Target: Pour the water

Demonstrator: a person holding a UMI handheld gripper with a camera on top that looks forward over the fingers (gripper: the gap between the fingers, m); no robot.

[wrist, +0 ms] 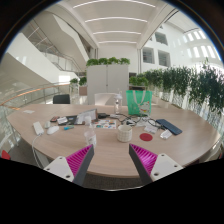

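A white cup (124, 131) stands on the round wooden table (110, 150), just ahead of my fingers and slightly right of the middle. A small clear glass (90, 136) stands to its left. Farther back a clear bottle (117, 103) stands upright near the table's far side. My gripper (112, 160) hangs over the table's near edge. It is open, the pink pads (80, 158) wide apart with nothing between them. The cup is well beyond the fingertips.
A red disc (147, 135) and a dark flat object (168, 127) lie right of the cup. Papers and small items (45, 126) lie at the left. A green bag (139, 100) stands at the back. Plants (190, 85) line the right side, and a chair (62, 99) stands behind the table.
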